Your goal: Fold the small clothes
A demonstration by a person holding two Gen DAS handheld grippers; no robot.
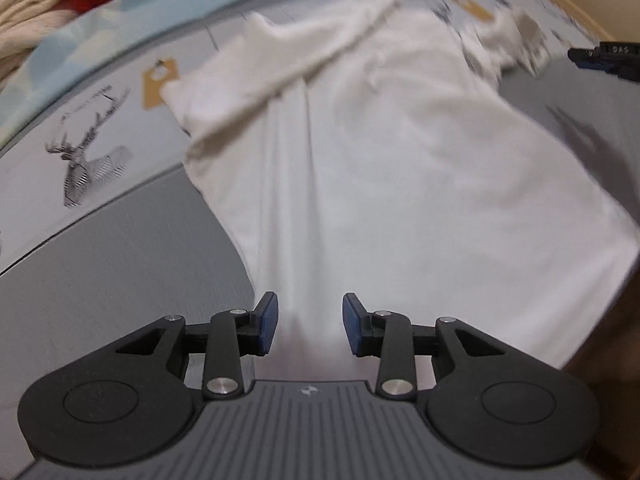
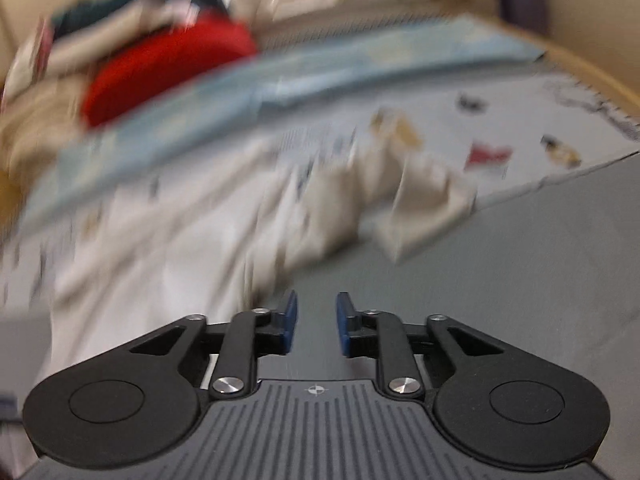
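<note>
While angled steeply down over the bed, left gripper carried above the near part of the white garment, blue pads parted by a clear gap, nothing but cloth seen below between them, no fabric pinched. Hovered rather than pressed, as far as could be told from the left wrist view.

Right gripper tipped less sharply, aimed out across the grey sheet, jaws a narrower gap apart, blue pads empty, bare grey surface showing between them. Tip of that same tool glimpsed at the far right edge of the left wrist view, beside the garment's far end.

White garment spread lengthwise on the bed, one sleeve folded diagonally across the body toward the upper left, far end crumpled and blurred near the upper right. In the right wrist view, seen as a smeared pale heap left of and ahead of the jaws, detail lost to blur.

Printed bedcover with a stag drawing under and left of the garment. Light blue cloth along the far edge; red item and cream fabrics piled beyond it. No containers to be made out.
</note>
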